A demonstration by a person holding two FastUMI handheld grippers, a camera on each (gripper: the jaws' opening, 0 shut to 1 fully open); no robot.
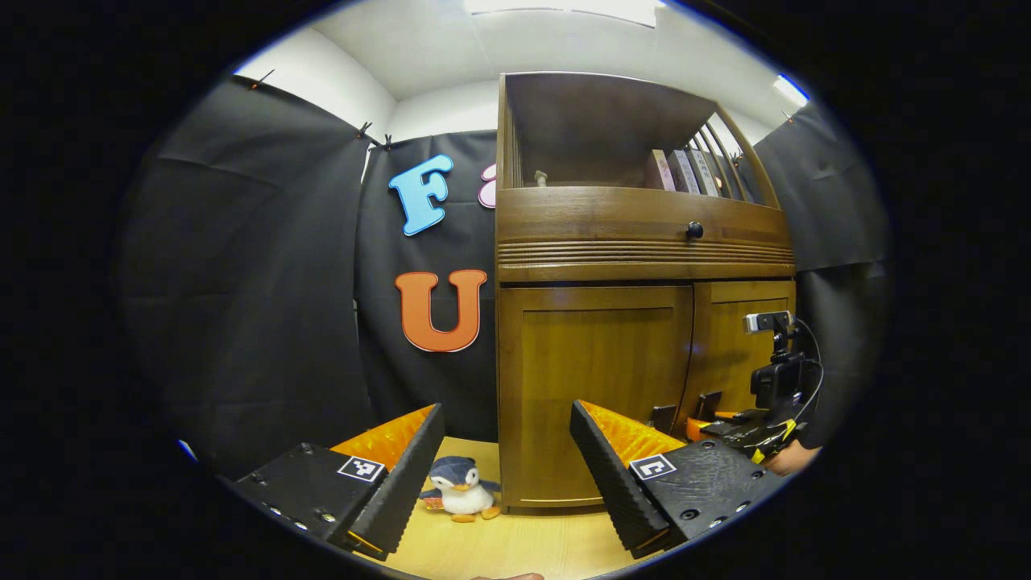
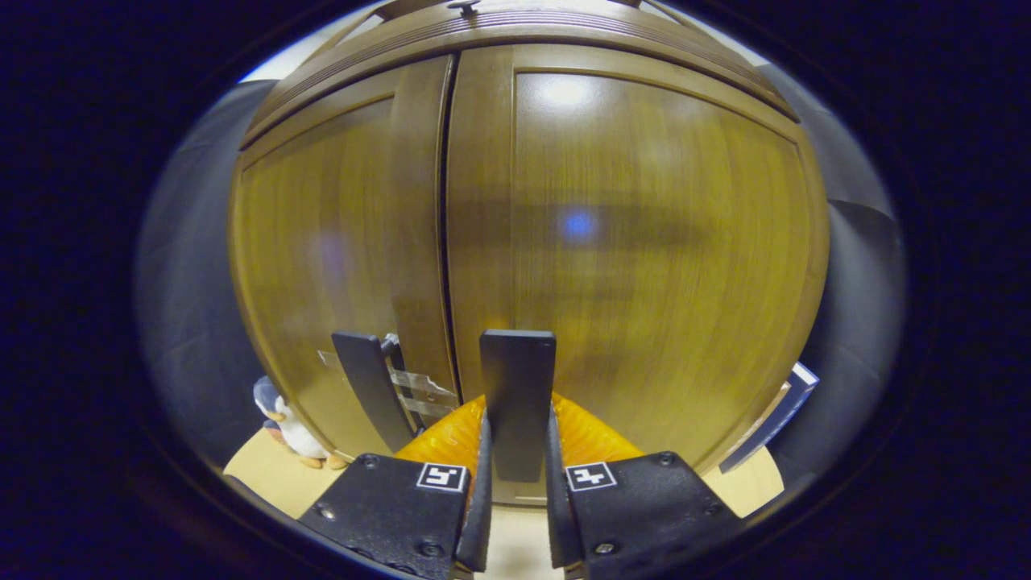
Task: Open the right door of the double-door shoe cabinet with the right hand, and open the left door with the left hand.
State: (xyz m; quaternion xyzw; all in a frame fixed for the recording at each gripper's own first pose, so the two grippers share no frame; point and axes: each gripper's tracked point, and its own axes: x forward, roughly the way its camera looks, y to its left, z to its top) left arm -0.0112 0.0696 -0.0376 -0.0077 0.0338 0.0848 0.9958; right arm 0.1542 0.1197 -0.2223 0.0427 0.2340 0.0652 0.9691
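The right gripper (image 2: 515, 483) is clenched on the right door's handle (image 2: 517, 387) — both doors look closed; pull straight back, steadily, without twisting. The left gripper (image 1: 507, 475) hangs released, well apart from the left door (image 1: 592, 387)

A pale wooden floor (image 1: 515, 544) is being seen at the bottom of the left gripper view. The cabinet (image 1: 592, 395) is being carried on it at centre right, and a toy penguin (image 1: 461, 488) is being carried just left of the cabinet's base.
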